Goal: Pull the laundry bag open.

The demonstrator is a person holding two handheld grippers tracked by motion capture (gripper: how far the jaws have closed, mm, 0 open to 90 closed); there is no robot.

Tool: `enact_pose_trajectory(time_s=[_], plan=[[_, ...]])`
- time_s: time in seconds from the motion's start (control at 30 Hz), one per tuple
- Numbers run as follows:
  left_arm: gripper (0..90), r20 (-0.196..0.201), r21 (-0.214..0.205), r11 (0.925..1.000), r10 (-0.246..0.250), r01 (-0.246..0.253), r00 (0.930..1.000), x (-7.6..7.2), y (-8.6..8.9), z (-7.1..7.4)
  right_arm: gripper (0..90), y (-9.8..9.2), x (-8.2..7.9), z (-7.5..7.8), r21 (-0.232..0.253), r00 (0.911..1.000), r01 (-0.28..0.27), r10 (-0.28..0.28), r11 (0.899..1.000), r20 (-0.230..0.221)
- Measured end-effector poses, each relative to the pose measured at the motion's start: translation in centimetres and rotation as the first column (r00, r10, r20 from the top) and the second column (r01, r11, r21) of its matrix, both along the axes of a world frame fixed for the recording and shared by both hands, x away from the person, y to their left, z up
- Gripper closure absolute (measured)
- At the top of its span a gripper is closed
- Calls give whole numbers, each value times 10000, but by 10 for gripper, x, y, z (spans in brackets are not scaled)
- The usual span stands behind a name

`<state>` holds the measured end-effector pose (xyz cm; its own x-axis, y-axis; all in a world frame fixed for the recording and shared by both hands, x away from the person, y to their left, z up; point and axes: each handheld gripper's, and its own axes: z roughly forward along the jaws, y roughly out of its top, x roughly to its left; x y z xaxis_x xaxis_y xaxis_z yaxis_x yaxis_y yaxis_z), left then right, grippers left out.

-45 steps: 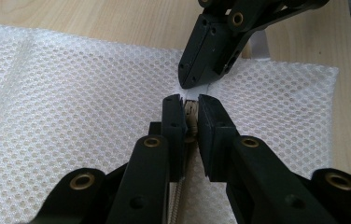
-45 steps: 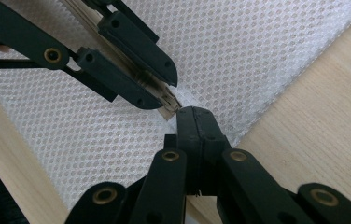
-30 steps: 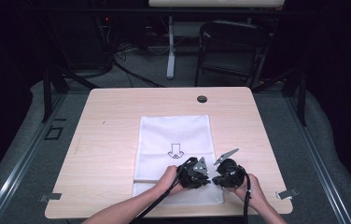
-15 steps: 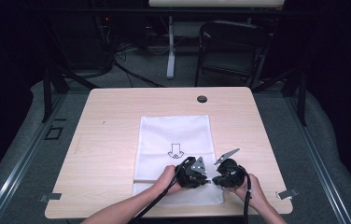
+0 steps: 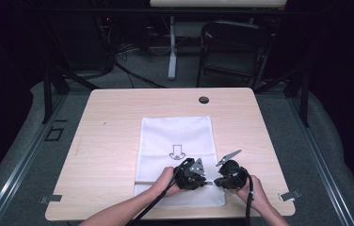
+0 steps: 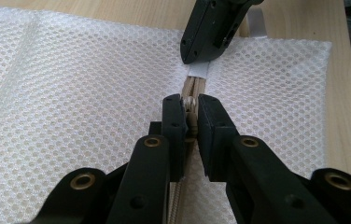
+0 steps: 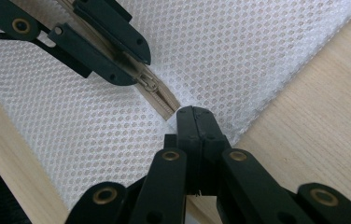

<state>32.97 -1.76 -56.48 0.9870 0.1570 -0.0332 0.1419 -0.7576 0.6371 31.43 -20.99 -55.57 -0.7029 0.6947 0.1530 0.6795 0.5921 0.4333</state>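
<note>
- The white mesh bag (image 5: 177,157) is lying flat on the desk (image 5: 109,141), its printed arrow toward the middle and its zipper (image 6: 193,86) running along the near edge, right in front of the person.
- Compared with a second ago, almost nothing is shifting in the high view: both hands are sitting at the same spot on the bag's near edge, and the bag is keeping its outline on the desk.
- The left gripper (image 6: 190,112) is staying clenched on the zipper pull (image 6: 191,103); in the left gripper view the small metal slider is sitting pinched between the two jaws, with the beige zipper tape running up past it.
- Just beyond the slider, the zipper is ending at a white fabric tab (image 6: 198,70), so the slider is standing near that end of its track.
- The right gripper (image 7: 195,112) is also remaining clamped, its jaws pressed together on the mesh at the very end of the zipper, close to the bag's corner and the desk edge.
- I judge that this stillness means the grips are being settled, not the zipper travelling: the right gripper is anchoring the bag's end while the left is getting ready to draw the slider along the track.
- If the anchor slips, the mesh is likely to bunch instead of the zipper moving.
</note>
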Motion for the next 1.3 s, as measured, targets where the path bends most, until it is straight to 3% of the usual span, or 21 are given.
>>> enact_pose_trajectory(time_s=[0.23, 0.33, 0.43, 1.3], plan=[[817, -109, -39, 10000, 4, -5, 9999, 1, 6, 0, 900, -2, 1, 0, -92, 9999, -126, 127, 9999, 61], [817, 10, 196, 9998, 59, -59, 10000, 1, 8, 2, 900, -2, 1, 0, -103, 9999, -126, 127, 9999, 77], [817, -162, -31, 9999, 106, -107, 9998, 1, 12, 2, 900, -1, 0, 0, -56, 9999, -106, 106, 9999, 35], [816, -326, 15, 9989, 476, -475, 9983, -1, 40, 4, 900, -1, 1, 0, -28, 9999, -166, 166, 9999, 45]])
